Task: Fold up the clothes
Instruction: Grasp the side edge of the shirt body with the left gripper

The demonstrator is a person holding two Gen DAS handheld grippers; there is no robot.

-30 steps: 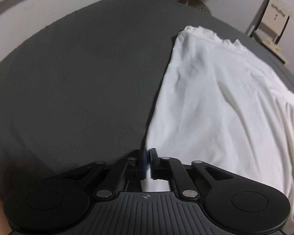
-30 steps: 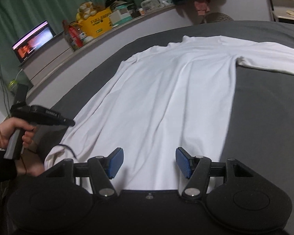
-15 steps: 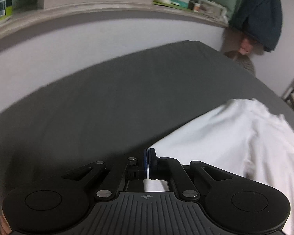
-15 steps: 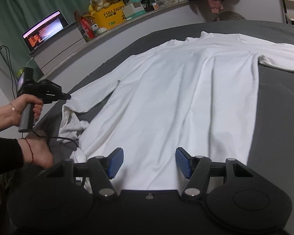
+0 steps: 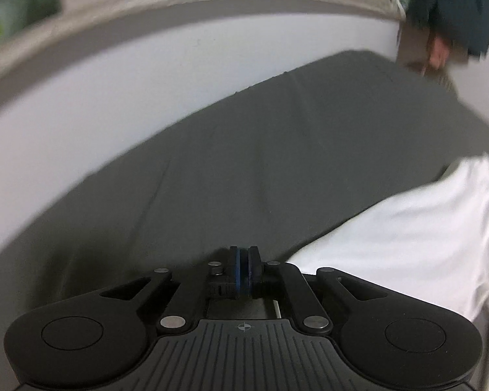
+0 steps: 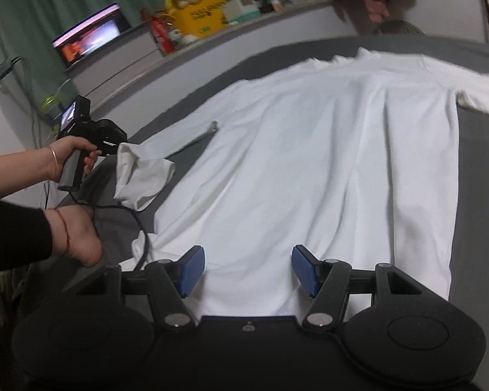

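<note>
A white long-sleeved shirt (image 6: 326, 169) lies spread on the dark grey bed (image 6: 479, 176). My right gripper (image 6: 248, 270) is open and empty, just above the shirt's near hem. My left gripper (image 5: 244, 272) is shut, with its blue pads pressed together. In the right wrist view the left gripper (image 6: 91, 133) holds the end of the left sleeve (image 6: 140, 176), lifted and drawn in over the bed. In the left wrist view white cloth (image 5: 407, 228) shows at the right, and the pinched cloth itself is hidden.
A low grey-white wall (image 5: 114, 97) runs along the bed's far side. A ledge above it carries a laptop (image 6: 91, 39), a yellow box (image 6: 202, 16) and small items. A cable (image 6: 137, 224) trails from the left gripper across the bed.
My left gripper has lifted and swung left, carrying the sleeve end up and inward over the bed. My right gripper has stayed open over the hem.
</note>
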